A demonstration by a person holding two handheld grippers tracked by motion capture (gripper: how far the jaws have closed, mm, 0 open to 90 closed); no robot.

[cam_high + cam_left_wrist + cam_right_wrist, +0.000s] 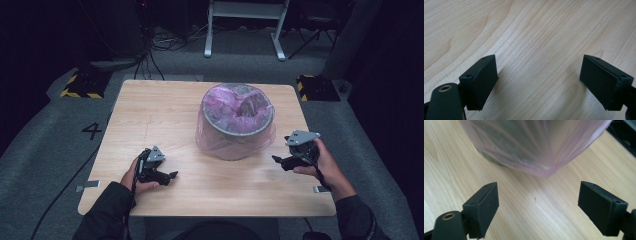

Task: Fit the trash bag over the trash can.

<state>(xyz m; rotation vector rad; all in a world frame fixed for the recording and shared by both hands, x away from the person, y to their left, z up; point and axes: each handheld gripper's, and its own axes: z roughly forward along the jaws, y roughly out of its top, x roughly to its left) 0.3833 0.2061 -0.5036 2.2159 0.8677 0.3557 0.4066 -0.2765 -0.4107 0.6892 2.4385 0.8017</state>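
At the left of the high view, the left gripper (172, 175) rests low over the near left part of the wooden bench (165, 107), held in the person's left hand (132, 175); its jaws stand spread wide with nothing between them, and in the left gripper view only bare wood grain lies under and between the two black jaws. In the middle of the bench stands one round grey bin (238, 125), lined with one pink plastic bag (226, 105) whose edge is folded over the rim and hangs down the outside wall to the benchtop. To the right of the bin, near but apart from it, the right gripper (279, 161) is held in the right hand (320, 162) and points toward the bin's base; its jaws are also spread wide and empty, with the hanging bag just ahead of them in the right gripper view. On the grey floor at the left, a black "4" (92, 130) is marked.
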